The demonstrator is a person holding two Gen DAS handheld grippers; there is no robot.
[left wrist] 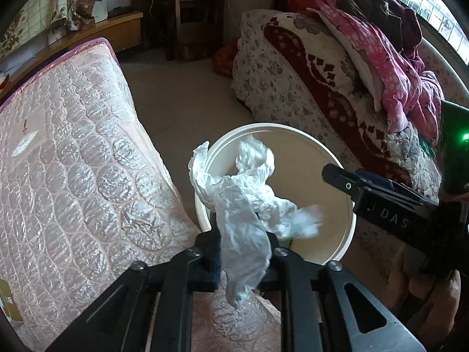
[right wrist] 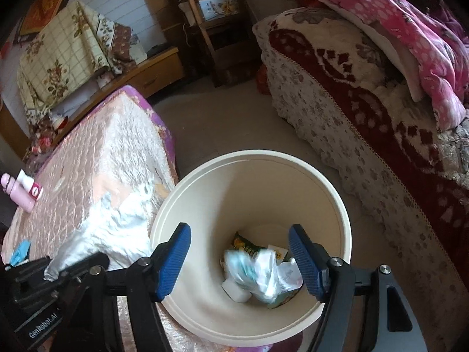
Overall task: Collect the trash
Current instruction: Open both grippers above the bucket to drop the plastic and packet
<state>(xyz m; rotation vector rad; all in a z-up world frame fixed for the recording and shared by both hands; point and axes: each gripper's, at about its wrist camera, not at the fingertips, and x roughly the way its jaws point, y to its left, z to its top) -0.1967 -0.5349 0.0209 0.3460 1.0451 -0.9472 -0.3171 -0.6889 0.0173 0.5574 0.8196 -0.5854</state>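
A cream round bin (left wrist: 348, 228) stands on the floor between a mattress and a sofa; its rim also shows in the right wrist view (right wrist: 340, 205). My left gripper (left wrist: 244, 252) is shut on a crumpled white tissue (left wrist: 243, 193) and holds it over the bin's near rim. My right gripper (right wrist: 240, 259) is open and empty right above the bin mouth; it also shows in the left wrist view (left wrist: 378, 196). Trash (right wrist: 261, 272) lies at the bin's bottom: white and blue crumpled wrappers, a white block, a green-yellow packet.
A pink quilted mattress (left wrist: 73, 176) is at the left, with a pink bottle (right wrist: 20, 190) on it. A sofa (left wrist: 307, 88) with a red-and-cream blanket and a pile of pink clothes (left wrist: 381, 58) is at the right. Wooden furniture (left wrist: 196, 14) stands at the back.
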